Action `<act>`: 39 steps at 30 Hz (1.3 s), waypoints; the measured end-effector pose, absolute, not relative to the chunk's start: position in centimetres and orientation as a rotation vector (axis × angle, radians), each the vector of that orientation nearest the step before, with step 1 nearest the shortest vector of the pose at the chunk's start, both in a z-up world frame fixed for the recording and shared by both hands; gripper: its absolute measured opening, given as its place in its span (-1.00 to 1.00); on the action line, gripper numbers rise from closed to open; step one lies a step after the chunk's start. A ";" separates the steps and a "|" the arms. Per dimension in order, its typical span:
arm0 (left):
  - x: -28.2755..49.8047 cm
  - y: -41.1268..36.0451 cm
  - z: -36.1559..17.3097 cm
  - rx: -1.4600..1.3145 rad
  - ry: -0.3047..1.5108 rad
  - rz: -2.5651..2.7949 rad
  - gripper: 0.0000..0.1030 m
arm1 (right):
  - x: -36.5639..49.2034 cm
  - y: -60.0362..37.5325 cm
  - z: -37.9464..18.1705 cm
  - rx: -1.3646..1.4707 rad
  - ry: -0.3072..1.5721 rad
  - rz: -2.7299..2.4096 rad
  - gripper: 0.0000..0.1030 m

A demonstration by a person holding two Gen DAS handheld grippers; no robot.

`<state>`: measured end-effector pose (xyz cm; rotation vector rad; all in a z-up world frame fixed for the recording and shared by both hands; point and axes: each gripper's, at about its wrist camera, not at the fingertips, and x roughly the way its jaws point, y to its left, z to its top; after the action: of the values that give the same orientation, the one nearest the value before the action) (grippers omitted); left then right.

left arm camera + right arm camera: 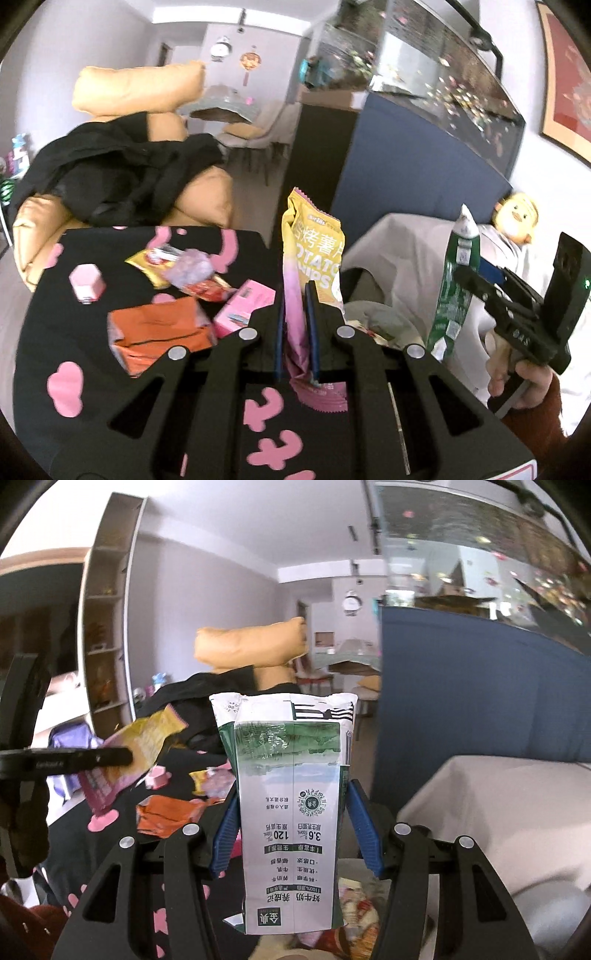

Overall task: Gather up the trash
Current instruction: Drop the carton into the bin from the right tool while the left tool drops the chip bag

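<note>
The left gripper (pixel 295 325) is clamped on a yellow and pink potato chip bag (pixel 310 258), upright above the black table (pixel 74 332). To its right, the right gripper (pixel 295 819) pinches a green and white milk pouch (pixel 291 812), held upside down; wrappers below it are blurred

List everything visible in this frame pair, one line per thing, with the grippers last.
chip bag: 1, yellow and pink, clamped upright in left gripper
milk pouch: 1, white and green, between right gripper's pads
table: 1, black with pink shapes, below
orange wrapper: 1, on table
pink box: 1, on table beside orange wrapper
small pink pot: 1, table's far left
sofa: 1, tan, behind table, black garment on it
bin: 1, grey, trash inside, right of table
left gripper: shut on chip bag
right gripper: shut on milk pouch
</note>
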<state>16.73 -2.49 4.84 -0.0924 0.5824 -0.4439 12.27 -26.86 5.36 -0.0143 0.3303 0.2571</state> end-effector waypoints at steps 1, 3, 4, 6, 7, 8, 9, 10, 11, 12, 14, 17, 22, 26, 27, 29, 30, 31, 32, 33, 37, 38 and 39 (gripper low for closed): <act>16.7 -3.1 4.7 -0.084 0.588 -0.455 -0.81 | 12.2 -27.7 5.2 -0.004 0.327 0.243 0.03; 16.8 -4.1 4.4 -0.069 0.599 -0.471 -0.81 | 12.0 -28.5 4.8 0.011 0.326 0.226 0.03; 16.8 -4.6 4.2 -0.063 0.606 -0.479 -0.81 | 12.1 -29.0 4.6 0.020 0.328 0.219 0.03; 16.9 -5.4 3.8 -0.054 0.619 -0.490 -0.81 | 12.2 -29.6 4.2 0.038 0.334 0.209 0.03; 17.0 -5.9 3.5 -0.052 0.628 -0.497 -0.81 | 12.2 -30.1 4.1 0.048 0.335 0.206 0.03; 17.1 -6.2 3.3 -0.052 0.637 -0.505 -0.81 | 12.4 -30.3 3.7 0.057 0.335 0.203 0.03; 17.2 -6.5 3.0 -0.051 0.643 -0.510 -0.81 | 12.3 -30.9 3.4 0.063 0.334 0.200 0.03; 17.3 -6.8 2.8 -0.049 0.651 -0.516 -0.81 | 12.5 -31.3 3.0 0.065 0.328 0.189 0.03; 17.3 -7.0 2.6 -0.048 0.656 -0.519 -0.81 | 12.7 -31.7 2.7 0.064 0.322 0.179 0.03; 17.4 -7.2 2.3 -0.046 0.664 -0.523 -0.81 | 12.9 -32.0 2.2 0.063 0.318 0.168 0.03; 17.5 -7.5 1.7 -0.044 0.678 -0.531 -0.81 | 13.7 -33.0 0.8 0.071 0.339 0.154 0.03; 17.7 -7.8 0.8 -0.047 0.696 -0.537 -0.81 | 15.6 -33.8 -1.8 0.089 0.402 0.126 0.03; 19.0 -7.8 -1.4 -0.080 0.766 -0.529 -0.81 | 19.1 -33.4 -6.3 0.117 0.496 0.108 0.03; 19.5 -7.4 -2.5 -0.084 0.795 -0.510 -0.81 | 21.3 -31.5 -10.2 0.071 0.652 0.141 0.03; 19.5 -7.2 -2.6 -0.083 0.795 -0.505 -0.81 | 21.5 -31.1 -11.1 0.052 0.693 0.145 0.03; 19.5 -6.8 -2.8 -0.087 0.796 -0.499 -0.81 | 21.6 -30.8 -12.8 0.027 0.772 0.151 0.03; 19.5 -6.7 -2.9 -0.091 0.798 -0.498 -0.81 | 21.5 -30.8 -13.4 0.029 0.802 0.150 0.03; 19.5 -6.6 -3.0 -0.094 0.800 -0.497 -0.81 | 21.4 -30.9 -13.8 0.036 0.825 0.146 0.03; 19.5 -6.5 -3.1 -0.097 0.802 -0.498 -0.81 | 21.3 -31.3 -14.2 0.048 0.853 0.136 0.03; 19.5 -6.4 -3.2 -0.099 0.803 -0.498 -0.81 | 21.1 -31.6 -14.5 0.056 0.872 0.130 0.03; 19.4 -6.5 -3.3 -0.106 0.809 -0.508 -0.81 | 20.8 -31.8 -15.8 0.027 0.944 0.113 0.03; 19.4 -6.6 -3.4 -0.104 0.809 -0.510 -0.81 | 20.7 -31.7 -15.8 0.028 0.940 0.112 0.03; 19.3 -6.7 -3.4 -0.102 0.810 -0.512 -0.81 | 20.5 -31.7 -15.6 0.031 0.926 0.115 0.03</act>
<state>19.33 -6.67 -3.38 -0.1025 0.8097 -0.5123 20.49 -31.72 -15.57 0.0311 0.9264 0.1151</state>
